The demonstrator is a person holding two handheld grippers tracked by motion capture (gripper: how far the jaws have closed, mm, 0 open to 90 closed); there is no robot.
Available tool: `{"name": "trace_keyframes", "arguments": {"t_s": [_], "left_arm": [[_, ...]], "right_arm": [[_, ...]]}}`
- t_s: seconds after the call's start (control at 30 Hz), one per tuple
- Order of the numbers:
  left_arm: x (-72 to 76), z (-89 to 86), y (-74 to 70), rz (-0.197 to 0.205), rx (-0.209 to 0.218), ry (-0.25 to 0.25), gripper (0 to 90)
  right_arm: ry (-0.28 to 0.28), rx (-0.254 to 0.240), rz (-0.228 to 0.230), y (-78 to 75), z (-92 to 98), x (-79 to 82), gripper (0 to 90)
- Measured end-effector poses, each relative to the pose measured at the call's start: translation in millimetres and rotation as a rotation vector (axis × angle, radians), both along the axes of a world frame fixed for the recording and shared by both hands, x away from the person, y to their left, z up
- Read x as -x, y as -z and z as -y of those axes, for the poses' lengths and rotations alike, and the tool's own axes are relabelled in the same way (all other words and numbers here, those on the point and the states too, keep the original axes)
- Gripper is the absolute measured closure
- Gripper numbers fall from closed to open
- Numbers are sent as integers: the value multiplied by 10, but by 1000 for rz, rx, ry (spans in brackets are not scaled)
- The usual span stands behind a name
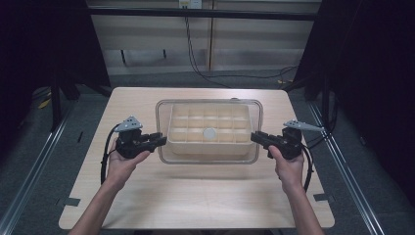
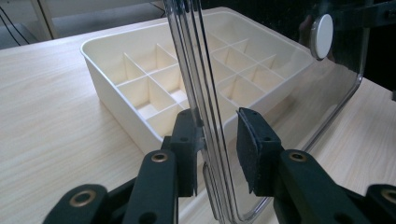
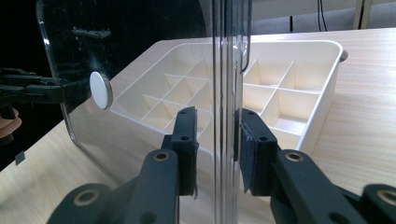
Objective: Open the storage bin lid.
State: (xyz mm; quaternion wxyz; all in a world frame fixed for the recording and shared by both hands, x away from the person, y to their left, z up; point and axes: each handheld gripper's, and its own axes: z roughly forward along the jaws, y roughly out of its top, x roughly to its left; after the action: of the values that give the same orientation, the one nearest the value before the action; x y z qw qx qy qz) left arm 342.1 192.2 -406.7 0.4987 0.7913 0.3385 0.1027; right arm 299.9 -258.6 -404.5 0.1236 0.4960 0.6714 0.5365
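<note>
The clear lid [image 1: 209, 131] hangs level over the cream divided tray [image 1: 183, 138], which sits in the middle of the bench [image 1: 147, 196]. The left hand-held gripper [image 1: 160, 140] pinches the lid's left edge and the right hand-held gripper [image 1: 255, 137] pinches its right edge. In the left gripper view the clear rim [image 2: 205, 116] runs up between the two black pads, and the right gripper view shows the same on the other side [image 3: 227, 116]; both pairs of jaws look pressed onto the thin plastic rather than spread.

The step in hand reads as carrying the lid squarely over the tray, either to seat it or to take it away. To do it well, both grips should keep even pressure, since the rim is smooth and thin and could slide out of the pads if one side slackens. The two hands should move together and at one height, so the lid stays flat and does not twist or flex between them. The white round knob [image 1: 209, 133] at the lid's middle is a handy check: it should stay centred over the tray's compartments. If the lid goes down, all four corners should meet the tray's rim at once, not one end first
</note>
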Motion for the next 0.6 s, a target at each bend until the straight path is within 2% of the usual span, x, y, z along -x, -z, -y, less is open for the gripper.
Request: {"name": "trace_keyframes", "arguments": {"t_s": [0.13, 0.3, 0.6], "left_arm": [[21, 17, 13, -2, -21, 7, 693], [60, 26, 3, -6, -21, 18, 694], [222, 3, -18, 24, -34, 25, 695]], "right_arm": [[-3, 10, -4, 9, 5, 37, 703], [2, 12, -12, 25, 18, 84, 702], [-7, 18, -18, 40, 3, 180, 691]]}}
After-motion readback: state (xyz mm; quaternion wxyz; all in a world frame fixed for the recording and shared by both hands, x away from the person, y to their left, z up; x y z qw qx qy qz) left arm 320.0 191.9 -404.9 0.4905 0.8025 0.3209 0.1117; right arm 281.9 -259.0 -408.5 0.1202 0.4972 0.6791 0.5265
